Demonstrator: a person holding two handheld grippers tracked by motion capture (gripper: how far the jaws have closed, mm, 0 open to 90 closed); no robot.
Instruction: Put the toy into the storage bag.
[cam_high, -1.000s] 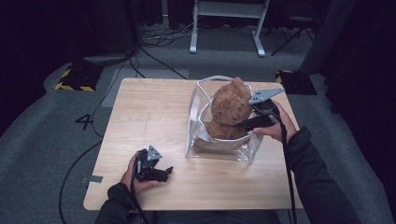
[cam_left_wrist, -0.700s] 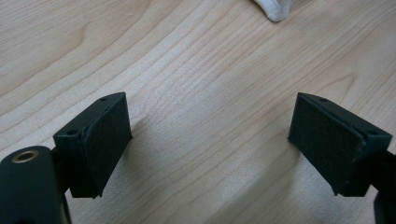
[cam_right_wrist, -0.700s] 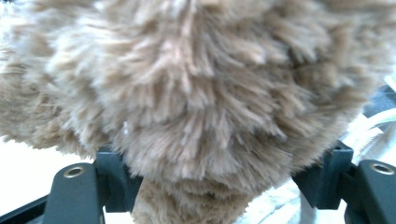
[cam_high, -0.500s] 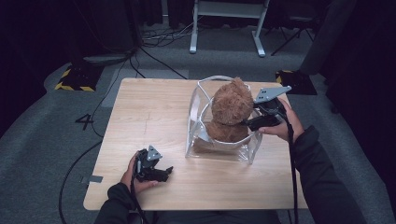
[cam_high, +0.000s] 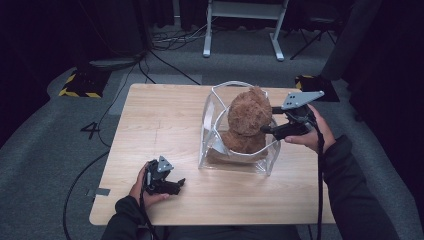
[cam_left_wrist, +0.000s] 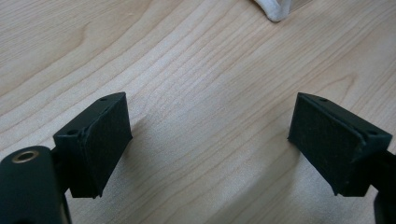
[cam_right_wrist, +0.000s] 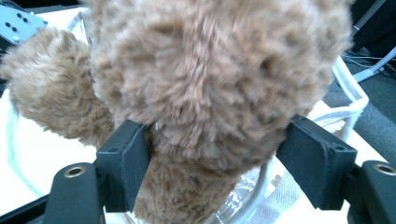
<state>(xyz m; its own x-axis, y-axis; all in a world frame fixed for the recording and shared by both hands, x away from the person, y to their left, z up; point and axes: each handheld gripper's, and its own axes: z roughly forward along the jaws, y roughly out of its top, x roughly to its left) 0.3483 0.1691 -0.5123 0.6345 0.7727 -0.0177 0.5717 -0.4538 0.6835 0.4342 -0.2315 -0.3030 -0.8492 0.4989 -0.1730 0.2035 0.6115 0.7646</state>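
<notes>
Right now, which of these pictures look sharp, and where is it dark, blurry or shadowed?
High view: wooden table lit, room around it dark, picture soft. Left gripper view: wood grain sharp, soft shadows under the jaws. Right gripper view: brown teddy bear so close its fur blurs; clear plastic bag behind looks washed out.

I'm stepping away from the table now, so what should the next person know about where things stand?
Right gripper: jaws on either side of the brown teddy bear, pads pressing into the fur; they have just been opening a little with the bear between them, so the hold may be loosening.
Left gripper: open, holding nothing, low over the wooden table near its front edge.
The bear stands upright in the clear plastic bag, head above the rim, lower body inside.
Done: the bear's lower half sits in the bag.
Left: probably settle the bear and check the right gripper's hold; I can't tell whether it goes in or comes out.
</notes>
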